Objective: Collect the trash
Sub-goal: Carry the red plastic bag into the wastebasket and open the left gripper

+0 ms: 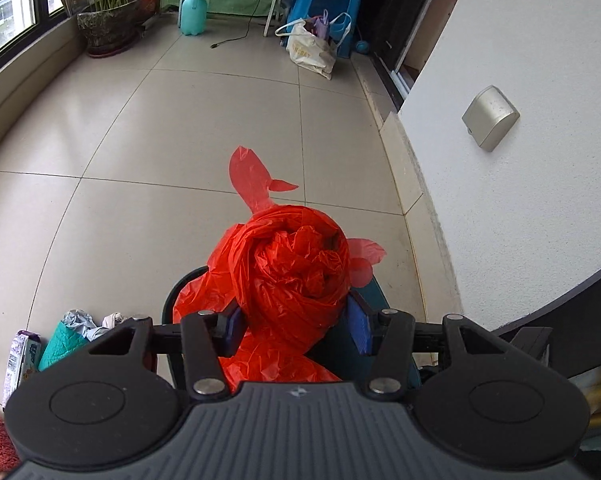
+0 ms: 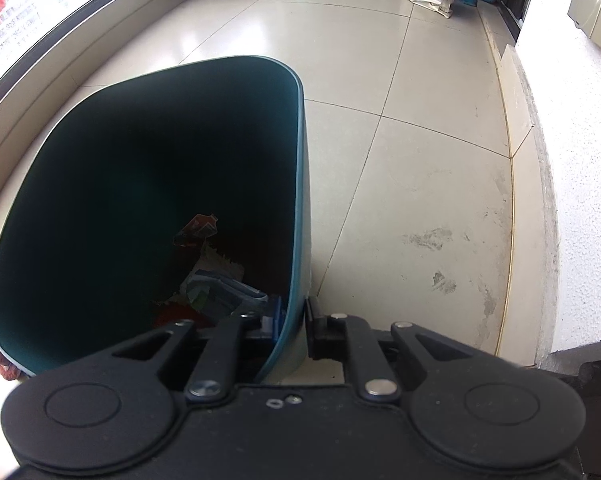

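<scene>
Left wrist view: the left gripper (image 1: 296, 330) has its two blue-padded fingers (image 1: 358, 326) closed against a crumpled, rolled-up red plastic bag (image 1: 296, 268). The jaws stand moderately apart, with the bag's bulk filling the gap between them. Two loose flaps of the bag project upward and to the right. Below and behind the bag, part of the rim of a dark teal plastic waste bin (image 1: 176, 292) is visible. On the beige tiled floor (image 1: 180, 128) at lower left lie loose trash items (image 1: 70, 330): a teal quilted piece, crumpled paper and a printed white wrapper. Farther off stand a potted plant (image 1: 108, 24), a turquoise spray bottle (image 1: 193, 10) and a cream tote bag (image 1: 312, 50). A grey wall-mounted cover (image 1: 490, 118) sits on the white textured wall at right.

Right wrist view: the right gripper (image 2: 292, 320) clamps the right-hand wall of the dark teal waste bin (image 2: 296, 184) at its rim, one finger inside and one outside, jaws narrowed to the wall's thickness. The bin is tilted so that its opening faces the camera. Inside, at its bottom, lie assorted wrappers and scraps (image 2: 212, 276), including a red-and-white packet and a blue-grey one. The floor to the right of the bin carries dark smudges near the wall.
</scene>
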The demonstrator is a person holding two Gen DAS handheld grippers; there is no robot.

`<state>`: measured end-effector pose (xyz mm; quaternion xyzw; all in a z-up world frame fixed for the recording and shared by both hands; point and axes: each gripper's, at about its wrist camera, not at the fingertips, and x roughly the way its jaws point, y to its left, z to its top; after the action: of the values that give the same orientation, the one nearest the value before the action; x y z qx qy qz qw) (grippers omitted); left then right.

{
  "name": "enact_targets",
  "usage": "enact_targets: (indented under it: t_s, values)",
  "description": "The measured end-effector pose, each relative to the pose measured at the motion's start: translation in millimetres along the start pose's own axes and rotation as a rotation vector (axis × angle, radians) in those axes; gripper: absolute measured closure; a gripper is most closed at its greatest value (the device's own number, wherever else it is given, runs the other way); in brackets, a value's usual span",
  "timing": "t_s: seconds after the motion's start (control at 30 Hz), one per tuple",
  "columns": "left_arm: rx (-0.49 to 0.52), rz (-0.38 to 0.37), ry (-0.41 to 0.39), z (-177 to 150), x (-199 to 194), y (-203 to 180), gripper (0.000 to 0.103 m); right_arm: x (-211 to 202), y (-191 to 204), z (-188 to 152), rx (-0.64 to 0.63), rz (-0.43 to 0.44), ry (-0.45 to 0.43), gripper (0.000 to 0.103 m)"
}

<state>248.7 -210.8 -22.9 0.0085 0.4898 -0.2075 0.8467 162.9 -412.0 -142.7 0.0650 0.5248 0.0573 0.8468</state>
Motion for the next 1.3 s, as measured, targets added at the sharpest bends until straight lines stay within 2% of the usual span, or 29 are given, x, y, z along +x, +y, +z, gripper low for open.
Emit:
enact_targets:
  t_s: [0.07,0.17,0.33,0.57,0.63,0.7,0.73,1.0,1.17,1.3]
  values:
    - [0.001,-0.009,0.047,-3.6,25.2,-4.4,0.052,-0.6,-1.8,-0.3,0.001,0.005,-0.002,0.091]
    - [0.025,0.037,0.075,-9.7,56.8,-11.6,0.052,-0.3,-4.0,-0.8,-0.001,0.01,-0.005,0.09]
    - [0.032,0.08,0.228,-25.8,118.2,-6.9,0.052,-0.2,-8.5,-2.4,-0.003,0.023,-0.011,0.09]
    - [0.044,0.097,0.333,-44.7,154.7,-4.4,0.051,-3.5,-10.8,-5.8,-0.003,0.033,-0.015,0.089]
    - [0.05,0.097,0.343,-48.7,157.9,-4.9,0.047,-4.2,-12.2,-6.7,-0.001,0.035,-0.015,0.089]
    - [0.048,0.091,0.342,-50.9,158.4,-5.8,0.033,-4.4,-13.0,-6.7,-0.001,0.035,-0.015,0.089]
    - [0.037,0.072,0.339,-51.6,156.9,-5.0,0.032,-4.5,-13.3,-6.7,-0.001,0.035,-0.015,0.089]
    - [0.021,0.013,0.277,-55.1,119.7,0.2,0.031,-1.1,-8.0,-7.0,-0.002,0.028,-0.013,0.089]
    - [0.03,0.022,0.183,-55.0,77.7,8.1,0.031,-0.8,-5.1,-6.4,-0.003,0.024,-0.012,0.089]
    - [-0.023,0.053,0.106,-49.4,37.4,52.6,0.023,-1.7,-2.0,-5.2,-0.005,0.018,-0.013,0.089]
